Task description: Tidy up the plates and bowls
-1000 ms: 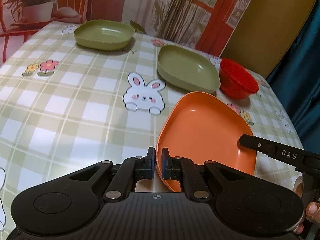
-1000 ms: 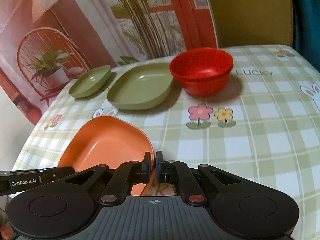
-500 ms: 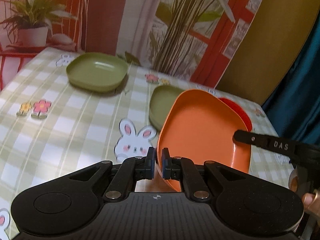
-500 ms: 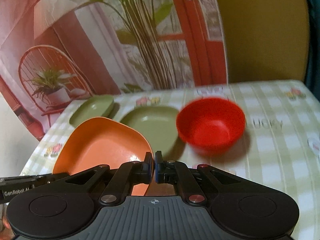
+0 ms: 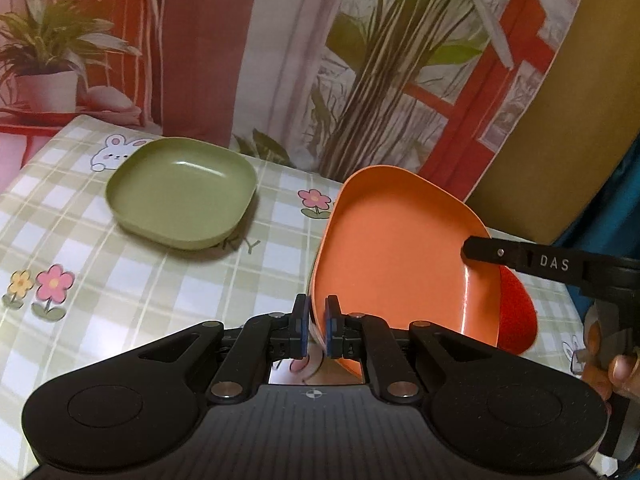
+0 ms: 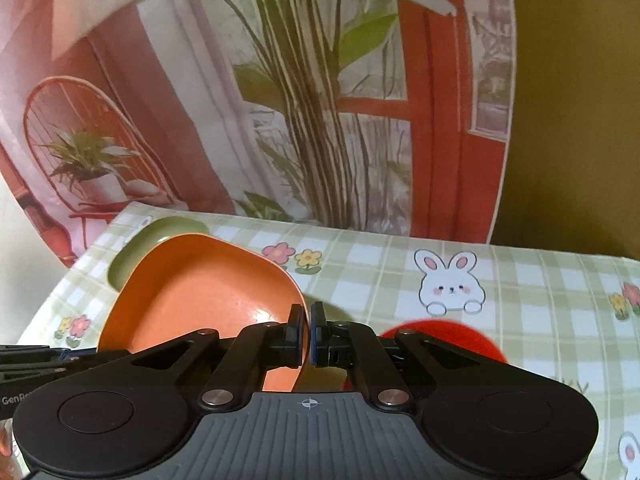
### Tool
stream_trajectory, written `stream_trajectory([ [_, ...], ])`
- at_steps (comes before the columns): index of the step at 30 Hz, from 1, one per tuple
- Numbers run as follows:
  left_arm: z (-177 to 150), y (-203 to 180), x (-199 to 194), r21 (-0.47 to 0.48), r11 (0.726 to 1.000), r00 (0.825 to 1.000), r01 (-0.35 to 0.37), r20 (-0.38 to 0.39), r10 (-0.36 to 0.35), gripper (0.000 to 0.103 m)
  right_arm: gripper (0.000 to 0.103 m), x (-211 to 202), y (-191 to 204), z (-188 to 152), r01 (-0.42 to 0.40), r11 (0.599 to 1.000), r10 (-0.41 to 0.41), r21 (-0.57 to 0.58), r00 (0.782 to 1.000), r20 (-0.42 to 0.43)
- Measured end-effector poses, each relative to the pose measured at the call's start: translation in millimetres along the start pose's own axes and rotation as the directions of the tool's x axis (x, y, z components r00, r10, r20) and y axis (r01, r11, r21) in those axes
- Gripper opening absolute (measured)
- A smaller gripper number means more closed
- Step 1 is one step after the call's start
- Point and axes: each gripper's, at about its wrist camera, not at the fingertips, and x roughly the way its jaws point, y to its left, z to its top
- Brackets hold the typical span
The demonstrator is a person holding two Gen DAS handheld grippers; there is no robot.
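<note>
Left wrist view: left gripper (image 5: pixel 317 330) clamped on the orange plate (image 5: pixel 400 252) rim, plate tilted in the air.
Right gripper (image 6: pixel 307 334): pinched on the plate's opposite edge.
Beyond plate: red bowl (image 5: pixel 516 316) just behind; green plate (image 5: pixel 182 192) well apart, on the tablecloth (image 5: pixel 80 248).
Risk: thin rim grips; uneven pull could twist the plate loose onto the bowl.

"DAS" is printed in pale letters on the black arm of the right gripper (image 5: pixel 552 263). "GenR", cut off, is read on the left gripper (image 6: pixel 16 390). The letters "NY" are seen on the tablecloth (image 5: pixel 250 245) beside a green plate (image 5: pixel 180 192).
</note>
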Motion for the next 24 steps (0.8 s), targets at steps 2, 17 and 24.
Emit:
stream_trajectory([
  [2,3,-1,9,0.005,1.0,1.0,-0.003,-0.014,0.003,0.01,0.004,11,-2,4,0.01,1.0,-0.01,-0.015,1.0,-0.017],
  [17,3,-2,40,0.035,0.999,0.996,-0.012,-0.091,0.015,0.012,0.006,49,-8,4,0.064,0.996,-0.071,-0.064,0.992,-0.108],
  [24,3,-5,46,0.067,0.998,0.994,-0.02,-0.104,0.027,0.013,0.006,54,-5,3,0.086,0.991,-0.098,-0.1,0.987,-0.127],
])
